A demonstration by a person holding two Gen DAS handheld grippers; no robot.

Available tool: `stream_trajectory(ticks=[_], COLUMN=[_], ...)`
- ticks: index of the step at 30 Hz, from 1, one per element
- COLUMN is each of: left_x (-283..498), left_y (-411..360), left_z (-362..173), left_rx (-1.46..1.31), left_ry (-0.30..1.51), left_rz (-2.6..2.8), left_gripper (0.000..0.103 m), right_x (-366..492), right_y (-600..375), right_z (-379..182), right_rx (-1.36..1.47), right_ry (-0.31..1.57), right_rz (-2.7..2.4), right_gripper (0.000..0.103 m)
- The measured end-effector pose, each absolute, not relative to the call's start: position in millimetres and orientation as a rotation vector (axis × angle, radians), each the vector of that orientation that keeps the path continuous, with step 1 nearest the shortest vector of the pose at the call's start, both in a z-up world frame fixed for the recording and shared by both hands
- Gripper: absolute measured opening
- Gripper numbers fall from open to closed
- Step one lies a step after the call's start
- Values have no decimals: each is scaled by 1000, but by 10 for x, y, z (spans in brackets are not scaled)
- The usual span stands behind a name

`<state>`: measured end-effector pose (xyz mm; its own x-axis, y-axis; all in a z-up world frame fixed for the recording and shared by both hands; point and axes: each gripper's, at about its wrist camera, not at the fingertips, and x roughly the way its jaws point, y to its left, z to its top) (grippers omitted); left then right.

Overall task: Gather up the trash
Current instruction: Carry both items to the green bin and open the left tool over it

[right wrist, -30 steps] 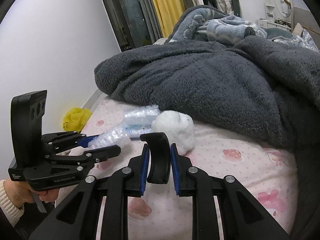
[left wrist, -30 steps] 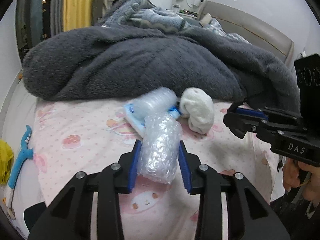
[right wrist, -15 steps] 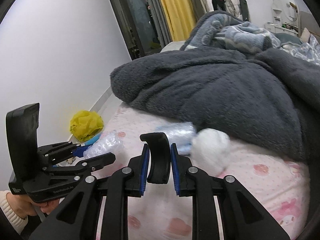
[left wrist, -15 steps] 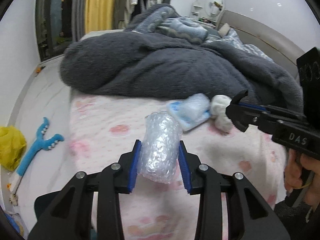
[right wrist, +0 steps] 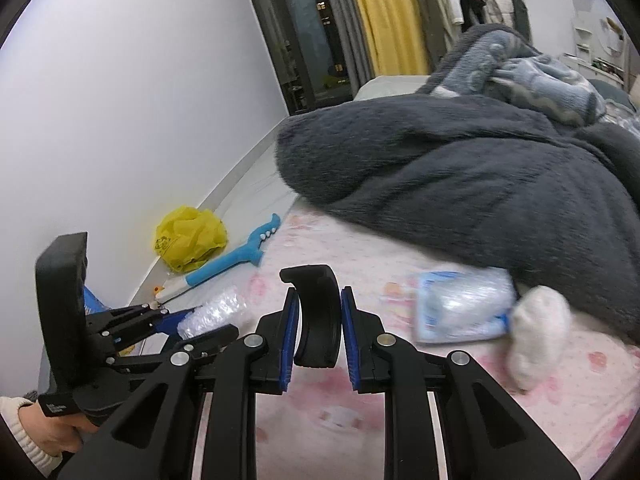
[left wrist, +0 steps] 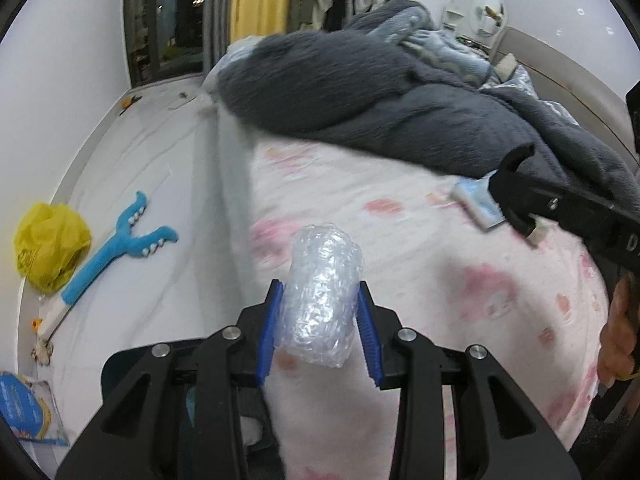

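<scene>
Between the blue pads of the left gripper sat a roll of bubble wrap, pinched on both sides and held above the near corner of the pink patterned bed sheet. From the right wrist view, the right gripper was likewise clamped, its pads pressed against a curved black plastic piece that stood upright between them. That same view showed the left gripper off to its left side with the bubble wrap at its tips.

Farther along the sheet lay a blue-and-white plastic packet, with a white crumpled wad just beside it on the right, touching or nearly so. Both rested close to the edge of a dark grey fleece blanket, which was heaped across the bed behind them.

Down on the pale floor left of the bed lay a blue forked toy and, near it against the wall, a crumpled yellow bag. At the far end stood a yellow curtain next to a dark window.
</scene>
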<state>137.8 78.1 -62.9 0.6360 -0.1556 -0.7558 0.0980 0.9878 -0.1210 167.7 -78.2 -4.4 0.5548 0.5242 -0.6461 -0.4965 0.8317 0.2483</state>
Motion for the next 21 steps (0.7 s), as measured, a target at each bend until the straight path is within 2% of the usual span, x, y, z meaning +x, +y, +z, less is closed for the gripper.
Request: stream_trajectory(ticks=[21], left_x=[1139], left_y=[1959], left_z=[-1338], left_rx=[-148], left_ry=[1135], left_rz=[44], left_gripper=[39], right_x=[1466], right_y=[501], right_z=[-200], right_rx=[-50], right_ry=[836], right_rz=[756], right_gripper=[21])
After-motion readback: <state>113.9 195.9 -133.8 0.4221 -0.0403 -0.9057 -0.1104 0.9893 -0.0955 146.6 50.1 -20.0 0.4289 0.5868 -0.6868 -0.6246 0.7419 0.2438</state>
